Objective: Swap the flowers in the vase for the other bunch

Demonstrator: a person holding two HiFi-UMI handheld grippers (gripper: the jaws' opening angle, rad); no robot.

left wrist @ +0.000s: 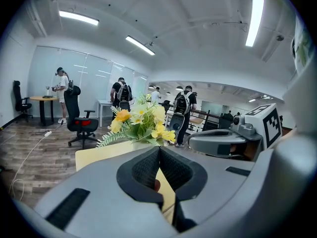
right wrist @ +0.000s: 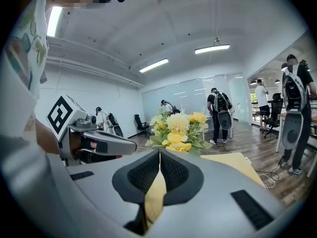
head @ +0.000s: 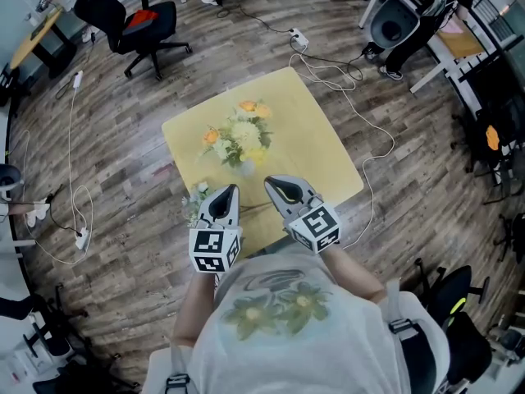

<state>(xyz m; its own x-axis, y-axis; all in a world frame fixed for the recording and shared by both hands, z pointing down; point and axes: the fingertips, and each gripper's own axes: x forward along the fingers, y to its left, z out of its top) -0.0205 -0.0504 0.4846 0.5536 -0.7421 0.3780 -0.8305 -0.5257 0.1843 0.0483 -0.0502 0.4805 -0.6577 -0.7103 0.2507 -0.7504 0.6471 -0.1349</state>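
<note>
While a person in a white printed shirt stands at the near corner of a square yellow desk (head: 320, 138), both tools hover side by side over that corner, pointing across the top. The left gripper (head: 233, 190) has its jaws pressed together with nothing visible between them, and the right gripper (head: 269, 180) is likewise closed on nothing.

The desk is turned corner-on to the person. Near its middle stands a small clear vase (head: 245, 168) holding the flowers (head: 238, 136), yellow, orange and cream with green leaves. They are well in from every edge, with bare desk around them on the far and right sides. The other bunch (head: 197, 197) lies flat at the near-left edge, just beside the left gripper, its stems running rightward under the grippers.

Wood floor surrounds the desk on all sides. White cables (head: 344, 97) loop over the floor past the far corner and down the right side, and another cable (head: 74, 179) trails on the left. A black office chair (head: 143, 23) stands well apart at the far left.
</note>
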